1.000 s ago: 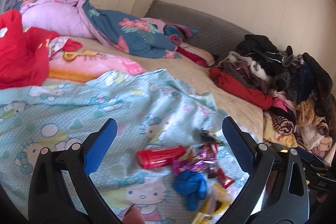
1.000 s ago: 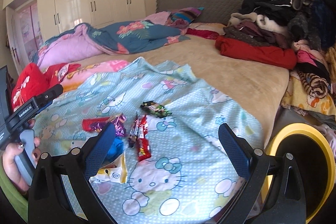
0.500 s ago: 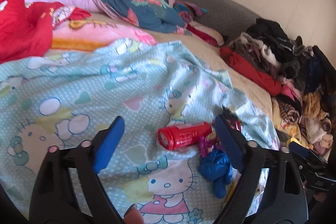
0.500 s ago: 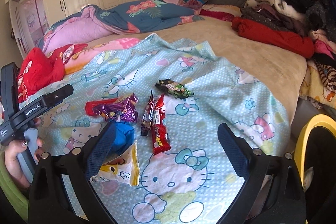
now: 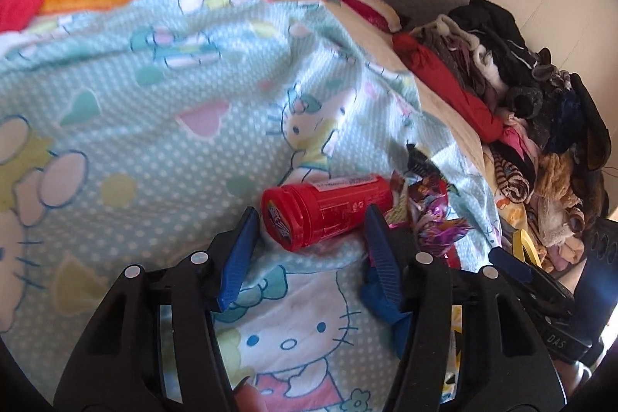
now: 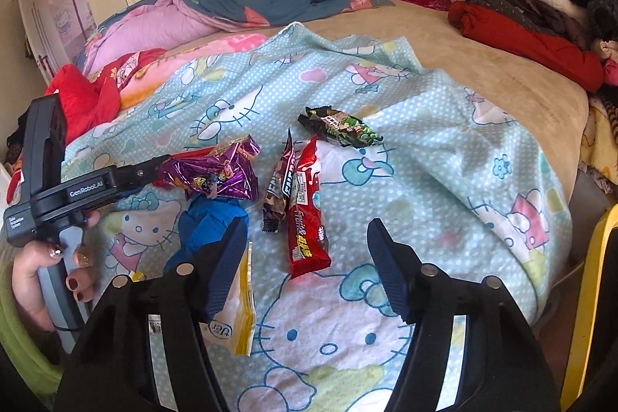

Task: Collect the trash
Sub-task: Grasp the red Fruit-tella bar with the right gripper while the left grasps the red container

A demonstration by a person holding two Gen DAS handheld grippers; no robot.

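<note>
On cartoon blanket [image 6: 444,126], trash lies in cluster. Left gripper [image 5: 309,230] half-spread, jaws just closing around red tube [image 5: 328,211], no contact yet. Right gripper [image 6: 305,246] half-spread, jaws just closing over red wrapper [image 6: 305,215]. Risk: round tube can roll away; pads may pinch soft blanket too.

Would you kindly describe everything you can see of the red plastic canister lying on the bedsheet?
The red plastic canister is a short cylinder of glossy, slightly see-through plastic with a wider ribbed cap bearing a printed logo and a pale label strip along its top side. It lies on its side on the pale blue cartoon-cat bedsheet, cap toward the camera's left. Its far end meets a crumpled purple foil wrapper. The left gripper has just been closing, its blue fingers either side of it; contact is unclear.
</note>
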